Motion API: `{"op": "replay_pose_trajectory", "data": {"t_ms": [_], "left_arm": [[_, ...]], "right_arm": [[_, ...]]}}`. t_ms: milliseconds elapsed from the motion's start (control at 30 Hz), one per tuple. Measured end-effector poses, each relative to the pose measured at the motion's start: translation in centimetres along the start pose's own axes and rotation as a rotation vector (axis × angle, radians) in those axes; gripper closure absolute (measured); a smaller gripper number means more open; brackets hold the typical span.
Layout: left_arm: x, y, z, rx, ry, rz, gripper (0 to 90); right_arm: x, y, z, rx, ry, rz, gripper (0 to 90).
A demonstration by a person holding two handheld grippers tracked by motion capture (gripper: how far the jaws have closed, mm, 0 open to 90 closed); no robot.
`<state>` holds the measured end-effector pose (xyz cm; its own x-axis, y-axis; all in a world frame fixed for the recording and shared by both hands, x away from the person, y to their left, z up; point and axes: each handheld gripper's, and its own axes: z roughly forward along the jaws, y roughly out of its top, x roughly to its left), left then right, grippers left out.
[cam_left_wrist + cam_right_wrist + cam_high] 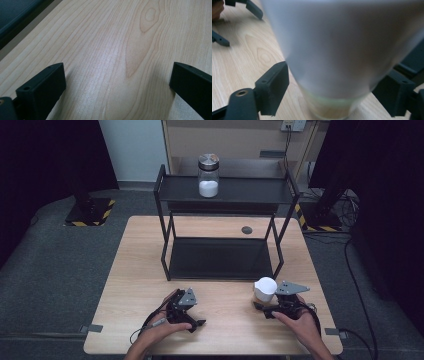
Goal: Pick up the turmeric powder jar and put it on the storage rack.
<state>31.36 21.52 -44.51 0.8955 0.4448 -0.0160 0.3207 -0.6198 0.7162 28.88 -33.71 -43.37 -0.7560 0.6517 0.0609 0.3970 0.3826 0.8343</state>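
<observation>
A white cup [265,289] stands on the wooden table [140,270], front right, just before the rack. In the right gripper view the cup [337,45] is close up, pale with a clear base. My right gripper [261,301] [332,85] has one jaw against each side of the cup, and it rests on the table. My left gripper [197,312] lies at front centre-left, held by a hand. Its jaws stand wide apart over bare wood in the left gripper view [117,80], open, with nothing between them.
A black two-tier metal rack [225,190] stands on the far half of the table. A glass jar [208,175] with white powder and a metal lid sits on its top shelf; the lower shelf [220,257] is bare. A dark round grommet [246,230] lies behind it.
</observation>
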Motion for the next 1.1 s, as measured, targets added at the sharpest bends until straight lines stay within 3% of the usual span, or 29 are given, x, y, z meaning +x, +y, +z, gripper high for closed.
{"op": "replay_pose_trajectory", "data": {"t_ms": [233,567,867,1100], "left_arm": [[0.0,0.0,0.0,0.0,0.0,0.0,0.0],[0.0,0.0,0.0,0.0,0.0,0.0,0.0],[0.0,0.0,0.0,0.0,0.0,0.0,0.0],[0.0,0.0,0.0,0.0,0.0,0.0,0.0]], "right_arm": [[0.5,0.2,0.5,-0.011,-0.031,-0.008,30.9],[0.6,0.3,0.4,-0.007,-0.034,-0.047,31.9],[-0.7,1.7,-0.4,-0.045,0.039,-0.069,32.0],[-1.7,4.1,-0.3,-0.024,0.094,-0.122,32.0]]}}
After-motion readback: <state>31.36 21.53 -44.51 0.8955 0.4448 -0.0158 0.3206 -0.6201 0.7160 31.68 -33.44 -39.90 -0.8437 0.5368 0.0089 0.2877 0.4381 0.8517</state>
